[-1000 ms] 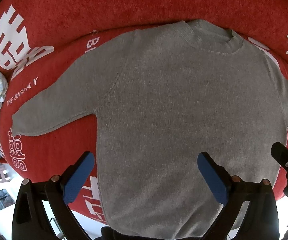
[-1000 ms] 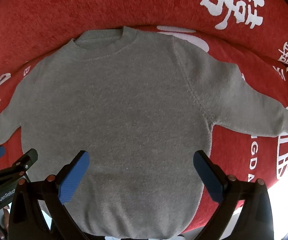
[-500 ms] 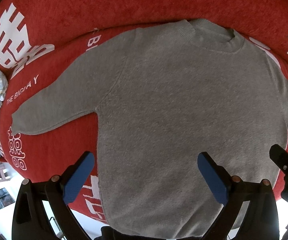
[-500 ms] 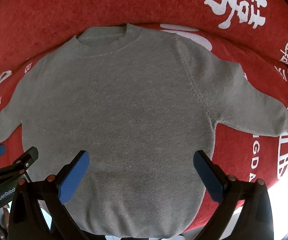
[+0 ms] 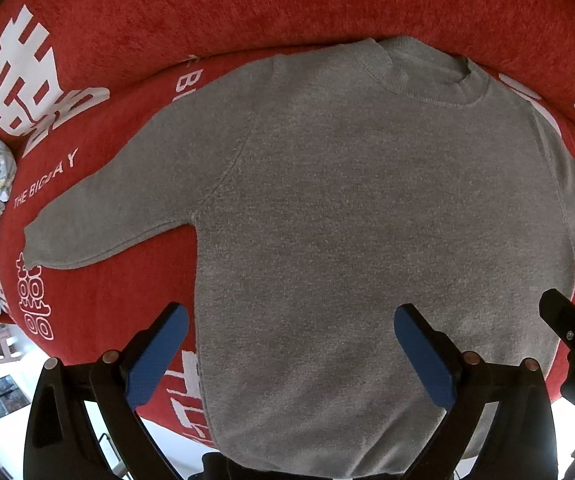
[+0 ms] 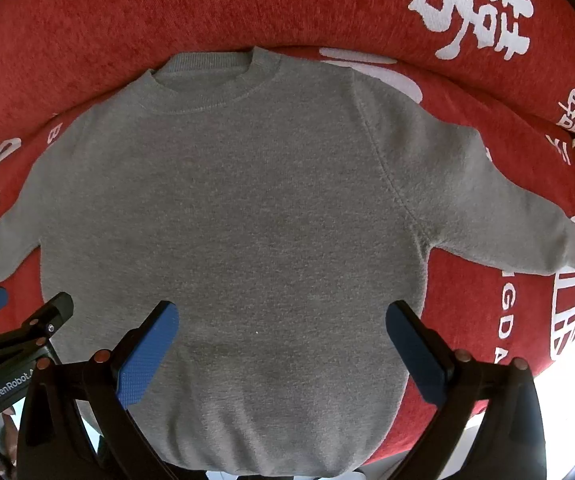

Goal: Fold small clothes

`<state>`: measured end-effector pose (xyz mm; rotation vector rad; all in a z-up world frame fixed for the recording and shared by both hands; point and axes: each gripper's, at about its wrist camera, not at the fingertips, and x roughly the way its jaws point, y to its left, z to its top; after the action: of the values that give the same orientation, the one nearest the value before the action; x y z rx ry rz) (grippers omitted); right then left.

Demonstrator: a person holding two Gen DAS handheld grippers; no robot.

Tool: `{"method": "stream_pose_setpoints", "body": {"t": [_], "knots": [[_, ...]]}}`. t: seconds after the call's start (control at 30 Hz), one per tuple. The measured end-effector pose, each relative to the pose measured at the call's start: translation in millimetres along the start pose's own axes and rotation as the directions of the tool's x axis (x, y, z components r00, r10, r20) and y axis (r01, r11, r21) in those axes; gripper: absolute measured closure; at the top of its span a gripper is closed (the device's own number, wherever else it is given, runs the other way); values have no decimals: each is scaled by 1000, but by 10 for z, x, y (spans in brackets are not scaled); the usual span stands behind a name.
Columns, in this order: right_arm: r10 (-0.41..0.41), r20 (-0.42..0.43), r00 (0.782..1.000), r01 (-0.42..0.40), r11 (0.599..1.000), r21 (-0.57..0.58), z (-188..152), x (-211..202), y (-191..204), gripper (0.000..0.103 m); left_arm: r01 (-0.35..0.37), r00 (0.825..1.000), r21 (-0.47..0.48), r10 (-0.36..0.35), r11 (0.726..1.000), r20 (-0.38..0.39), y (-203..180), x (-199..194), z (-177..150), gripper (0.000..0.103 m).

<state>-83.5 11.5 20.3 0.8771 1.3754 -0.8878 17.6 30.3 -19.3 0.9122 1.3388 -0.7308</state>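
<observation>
Over the last second both cameras have crept a touch back toward the hem, so the grey sweater sits slightly higher in each view; the garment itself has not shifted. It lies face up and flat on the red cushion, collar toward the backrest, both sleeves spread out to the sides, the hem hanging near the front edge. My left gripper hovers with its jaws spread wide and nothing between them, above the lower left side of the body; my right gripper is likewise released and empty over the lower middle. I judge no fold has begun. The risk I see from here: the knit is soft and two layers thick, so a shallow pinch may take only the top layer and drag the front away from the back. Pulling a sleeve across could also slide the whole sweater on the fuzzy cover, or tip the hem off the front edge.
</observation>
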Motion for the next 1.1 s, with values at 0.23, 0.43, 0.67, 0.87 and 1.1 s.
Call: {"method": "stream_pose_setpoints", "body": {"t": [0.23,0.43,0.67,0.87,1.1], "knots": [[-27,21,999,27,1000,-3,-1,-41,3,0,-3,1000,1,3,1000,3,-7,9,-9,0],[-45,50,998,45,999,-8,10,-101,-23,0,-7,1000,3,7,1000,5,-6,6,-12,0],[-48,60,997,49,999,-7,0,-119,-35,0,-6,1000,5,6,1000,3,-8,-2,-15,0],[-50,61,997,50,999,-7,-7,-126,-46,0,-8,1000,7,8,1000,5,-10,-5,-20,0],[-48,53,997,49,999,-16,-18,-102,-14,0,-5,1000,4,5,1000,11,46,-6,-29,0]]}}
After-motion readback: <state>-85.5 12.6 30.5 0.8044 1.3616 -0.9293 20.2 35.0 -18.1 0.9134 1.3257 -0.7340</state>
